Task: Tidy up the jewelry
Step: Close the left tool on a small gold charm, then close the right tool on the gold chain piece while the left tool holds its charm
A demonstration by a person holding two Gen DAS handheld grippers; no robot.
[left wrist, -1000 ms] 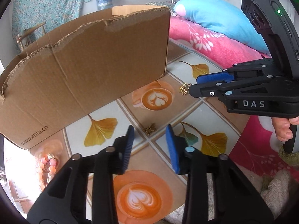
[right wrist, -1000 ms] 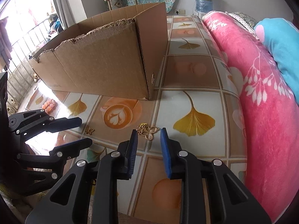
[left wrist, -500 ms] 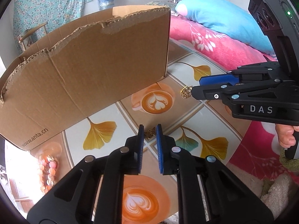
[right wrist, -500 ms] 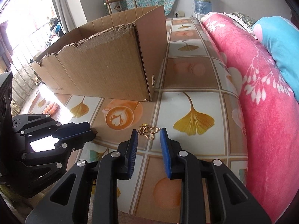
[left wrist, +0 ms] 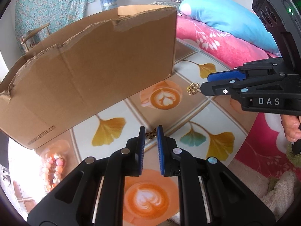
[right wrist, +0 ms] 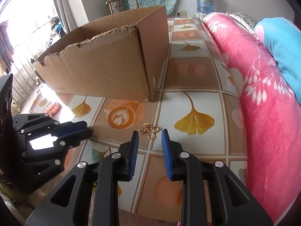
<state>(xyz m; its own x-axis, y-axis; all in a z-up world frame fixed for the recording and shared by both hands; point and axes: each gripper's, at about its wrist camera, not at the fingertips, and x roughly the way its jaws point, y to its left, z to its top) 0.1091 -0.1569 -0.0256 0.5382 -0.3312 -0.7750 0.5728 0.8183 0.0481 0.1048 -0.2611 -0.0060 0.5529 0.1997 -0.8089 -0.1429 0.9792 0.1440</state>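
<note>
A small bronze butterfly charm (left wrist: 151, 134) sits on the patterned cloth between the blue pads of my left gripper (left wrist: 151, 135), which is shut on it. The left gripper (right wrist: 89, 130) shows at the left of the right wrist view, with the charm hidden behind its tips. A gold chain with a looped pendant (right wrist: 149, 130) lies just past the tips of my right gripper (right wrist: 149, 132), whose jaws stand apart without touching it. From the left wrist view the gold piece (left wrist: 193, 90) lies just in front of the right gripper (left wrist: 204, 84).
A large open cardboard box (left wrist: 94, 66) (right wrist: 112, 69) stands just behind both pieces. A bracelet of pink and orange beads (left wrist: 54, 167) (right wrist: 53, 108) lies at its left corner. A pink blanket (right wrist: 263, 113) and a blue pillow (left wrist: 225, 18) border the right side. A hand (left wrist: 291, 128) holds the right gripper.
My left gripper's jaws have closed from wide apart onto the butterfly charm. The right gripper and the gold chain have stayed where they were.
</note>
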